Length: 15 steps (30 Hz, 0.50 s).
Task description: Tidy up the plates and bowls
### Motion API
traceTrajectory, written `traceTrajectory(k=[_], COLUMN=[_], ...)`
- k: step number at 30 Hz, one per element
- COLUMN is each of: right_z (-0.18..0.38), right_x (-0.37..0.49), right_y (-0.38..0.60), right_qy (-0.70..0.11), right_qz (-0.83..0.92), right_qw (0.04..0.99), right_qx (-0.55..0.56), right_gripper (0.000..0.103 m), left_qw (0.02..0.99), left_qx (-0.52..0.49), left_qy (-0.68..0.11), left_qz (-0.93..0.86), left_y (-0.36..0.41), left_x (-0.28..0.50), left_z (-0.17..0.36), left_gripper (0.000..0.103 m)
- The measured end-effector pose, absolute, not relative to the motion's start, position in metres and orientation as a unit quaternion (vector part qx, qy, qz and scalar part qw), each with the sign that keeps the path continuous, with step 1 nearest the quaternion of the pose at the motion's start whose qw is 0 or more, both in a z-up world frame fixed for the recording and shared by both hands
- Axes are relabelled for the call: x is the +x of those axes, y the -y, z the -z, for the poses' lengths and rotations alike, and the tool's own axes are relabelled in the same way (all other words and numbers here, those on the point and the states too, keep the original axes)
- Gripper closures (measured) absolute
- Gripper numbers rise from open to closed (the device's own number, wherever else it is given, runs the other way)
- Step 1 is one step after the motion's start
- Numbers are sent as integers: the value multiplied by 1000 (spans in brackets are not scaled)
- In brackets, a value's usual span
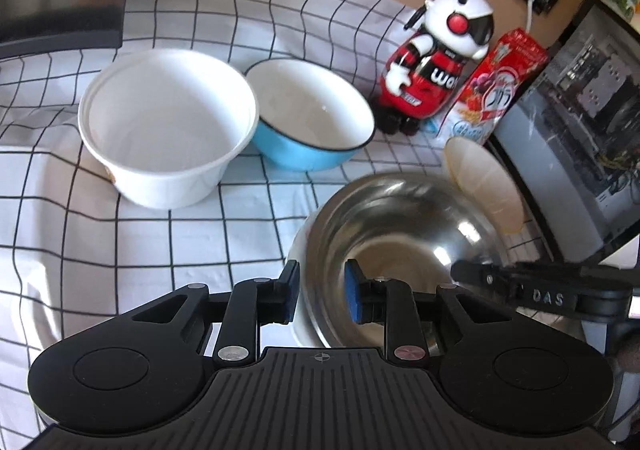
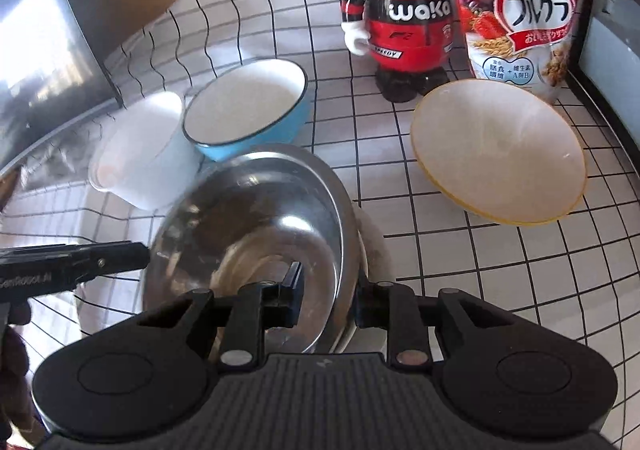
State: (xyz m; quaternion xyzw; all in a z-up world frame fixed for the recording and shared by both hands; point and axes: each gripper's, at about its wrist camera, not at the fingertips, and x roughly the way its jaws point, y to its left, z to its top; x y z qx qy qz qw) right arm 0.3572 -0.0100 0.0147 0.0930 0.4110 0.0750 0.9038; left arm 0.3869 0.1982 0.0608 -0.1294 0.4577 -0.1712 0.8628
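We have the steel bowl (image 1: pixel 404 246) between both claws, one on each side of its rim, over the checked cloth (image 1: pixel 160 250); it seems to sit inside or on a white dish (image 1: pixel 298 330) whose edge shows under it, though we cannot tell how deep; left claw (image 1: pixel 322 292) narrow, its blue pads (image 1: pixel 352 296) straddling the near rim, one outside and one inside, but whether they press the metal we cannot tell; right claw (image 2: pixel 328 300) also narrow, straddling the opposite rim, the gap looking a little slack, so we judge it not firmly clamped; white bowl (image 1: pixel 168 125) and blue bowl (image 1: pixel 308 117) stand touching each other at the back left; the pale shallow bowl (image 2: pixel 496 153) with the yellow rim sits apart to the right, just before the cereal bag (image 2: pixel 524 9) and the toy figure (image 2: pixel 400 13); risks as we judge them: thin slick steel may slide out of a loose pinch and clatter down, dragging the dish below; if one hand lifts before the other, the bowl tips and rolls toward the blue bowl; the cloth is wrinkled, so anything set down on a fold may rock; a wide swing right could knock over the toy figure or the bag.
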Motion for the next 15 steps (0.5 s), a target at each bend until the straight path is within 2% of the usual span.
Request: traceTrajectory(k=[3,4,6,15], right_z=[-16,-18,-21,-23], right_x=[350,347,338,299], right_y=[13,13,16,51], right_qy=[-404,-400,-386,-364], right_qz=[-84,-78,-64,-7], right_qw=[905,908,916,926], right_qx=[99,94,87,100], right_gripper=[72,63,53,51], left_qw=[865,865,866,874], left_qx=[-140,-145,-155,-166], left_qy=[-455,-454,-451,-422], left_qz=[162,156,147,175], left_y=[-199,-200,-201,-179], left_x=[390,390,390,381], left_z=[-61,-60,-62,-77], left_gripper=[76,76,76,76])
